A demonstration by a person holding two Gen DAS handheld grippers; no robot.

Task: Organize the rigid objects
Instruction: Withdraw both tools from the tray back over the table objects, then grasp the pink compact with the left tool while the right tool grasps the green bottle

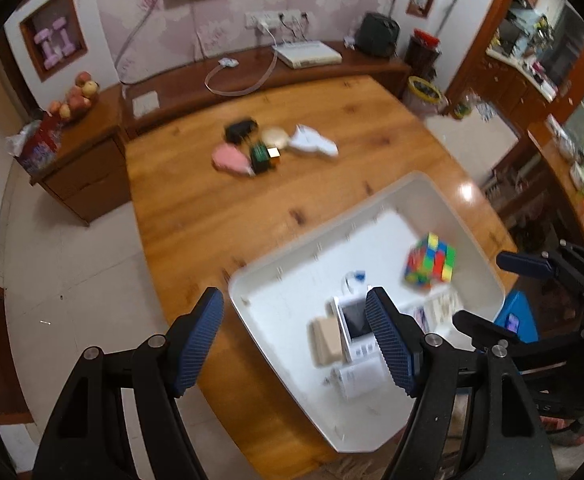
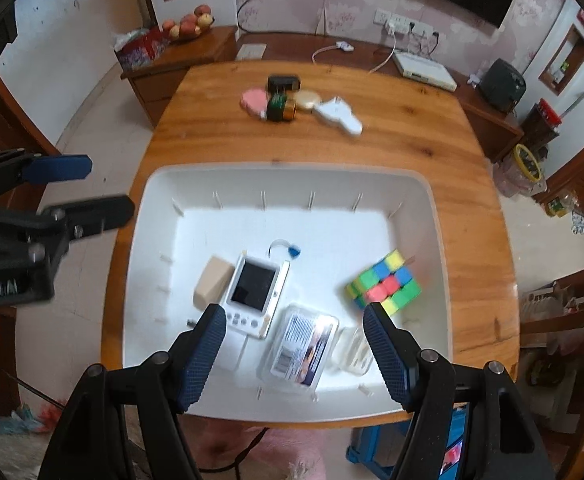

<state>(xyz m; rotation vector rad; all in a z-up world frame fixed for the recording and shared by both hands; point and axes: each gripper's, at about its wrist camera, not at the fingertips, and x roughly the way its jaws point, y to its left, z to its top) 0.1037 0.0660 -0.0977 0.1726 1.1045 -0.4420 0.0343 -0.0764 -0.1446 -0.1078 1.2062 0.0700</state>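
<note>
Grippers both hang above the white bin point(image 2: 431, 216), each with jaws apart and nothing between the pads. Your left gripper point(image 1: 295, 344) sits at the bottom of its view, over the bin's near-left edge; your right gripper point(image 2: 293, 354) is at the bottom centre of its own view, over the bin's near side.

Inside the bin, in the right wrist view, you have a colour cube point(image 2: 383, 286) at right, a small white screen device point(image 2: 254, 292) in the middle, a tan block point(image 2: 212, 282) touching its left side, and a clear labelled case point(image 2: 301, 348) just below right of the device.

At the top centre of that view, on the tabletop point(image 2: 451, 152), a cluster waits well apart from the bin: a pink piece point(image 2: 254, 100), a black item point(image 2: 284, 81), a green battery point(image 2: 280, 107), a round tan disc point(image 2: 307, 99) and a white piece point(image 2: 337, 116).
</note>
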